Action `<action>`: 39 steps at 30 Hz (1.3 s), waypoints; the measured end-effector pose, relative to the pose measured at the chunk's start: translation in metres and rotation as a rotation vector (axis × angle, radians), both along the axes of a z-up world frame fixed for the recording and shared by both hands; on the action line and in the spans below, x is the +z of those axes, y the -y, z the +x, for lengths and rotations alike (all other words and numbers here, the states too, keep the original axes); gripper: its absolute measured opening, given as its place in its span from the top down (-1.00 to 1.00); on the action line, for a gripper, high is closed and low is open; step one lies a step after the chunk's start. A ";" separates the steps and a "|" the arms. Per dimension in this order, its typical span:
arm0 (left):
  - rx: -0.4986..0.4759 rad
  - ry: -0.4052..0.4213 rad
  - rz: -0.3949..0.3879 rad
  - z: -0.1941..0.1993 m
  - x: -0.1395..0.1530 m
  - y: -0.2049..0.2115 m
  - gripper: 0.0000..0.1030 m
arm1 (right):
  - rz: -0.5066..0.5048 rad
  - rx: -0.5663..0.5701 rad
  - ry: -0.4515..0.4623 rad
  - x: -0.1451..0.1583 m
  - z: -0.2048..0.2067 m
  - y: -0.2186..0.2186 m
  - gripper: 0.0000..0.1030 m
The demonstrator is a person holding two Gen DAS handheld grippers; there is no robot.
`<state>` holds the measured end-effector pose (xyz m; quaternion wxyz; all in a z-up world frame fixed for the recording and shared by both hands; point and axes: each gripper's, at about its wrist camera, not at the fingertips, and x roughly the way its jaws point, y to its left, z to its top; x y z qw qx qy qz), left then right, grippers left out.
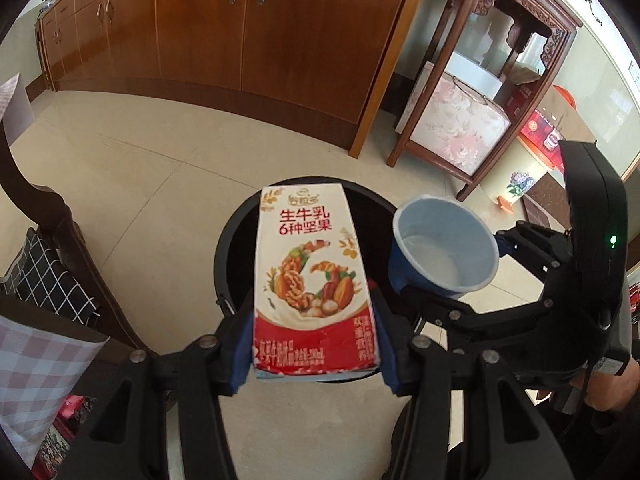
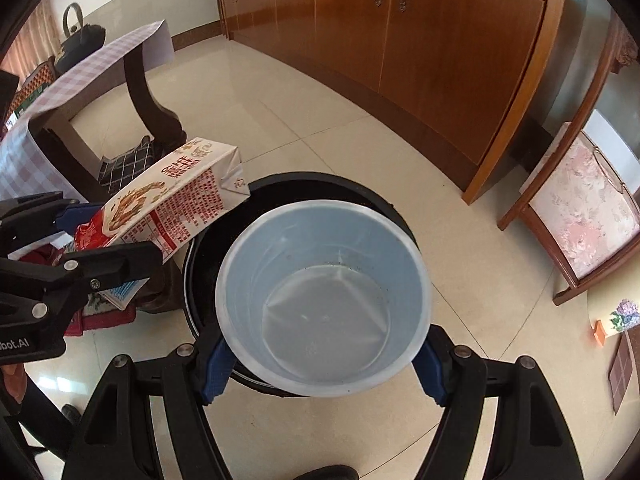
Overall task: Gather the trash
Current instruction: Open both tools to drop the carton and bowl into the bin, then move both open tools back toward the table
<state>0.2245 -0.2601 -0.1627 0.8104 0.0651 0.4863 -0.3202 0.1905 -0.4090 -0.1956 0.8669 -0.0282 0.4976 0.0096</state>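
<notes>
My left fingers (image 1: 314,354) were closed on the base end of the milk carton (image 1: 310,280), a blue pad pressed against each side, so its long axis ran straight out ahead of me and its folded top reached over the near rim of the black trash bin (image 1: 236,232). My right fingers (image 2: 320,364) were clamped across the paper cup (image 2: 324,300), its mouth tipped back toward my camera and showing only a thin residue at the bottom. Seen from the right wrist, the cup covered most of the bin's opening, with the bin (image 2: 376,204) directly beneath and beyond it, while the carton (image 2: 176,208) came in from the left with just its far end above the rim. I judged the cup better placed for dropping; the carton needed to go a little farther forward over the opening first. The bin stood on the tiled floor (image 1: 140,168), near the wooden cabinet (image 1: 256,24).
</notes>
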 end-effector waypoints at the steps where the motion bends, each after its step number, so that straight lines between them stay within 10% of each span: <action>1: 0.001 -0.011 -0.004 0.003 -0.002 0.000 -0.03 | -0.006 0.015 -0.013 -0.006 0.004 0.000 -0.49; 4: -0.011 -0.046 -0.051 0.013 -0.010 0.004 -0.20 | -0.018 0.045 -0.037 -0.021 0.016 0.002 -0.50; 5: 0.001 -0.034 -0.037 0.015 -0.012 0.006 -0.54 | -0.018 0.059 -0.039 -0.026 0.020 0.002 -0.50; 9: 0.056 -0.007 0.011 0.017 -0.016 0.000 -0.89 | -0.120 0.029 -0.067 -0.045 0.028 0.004 -1.00; 39: 0.170 0.127 0.059 -0.026 0.015 -0.052 -0.99 | -0.062 -0.172 0.085 0.021 -0.015 0.005 -1.00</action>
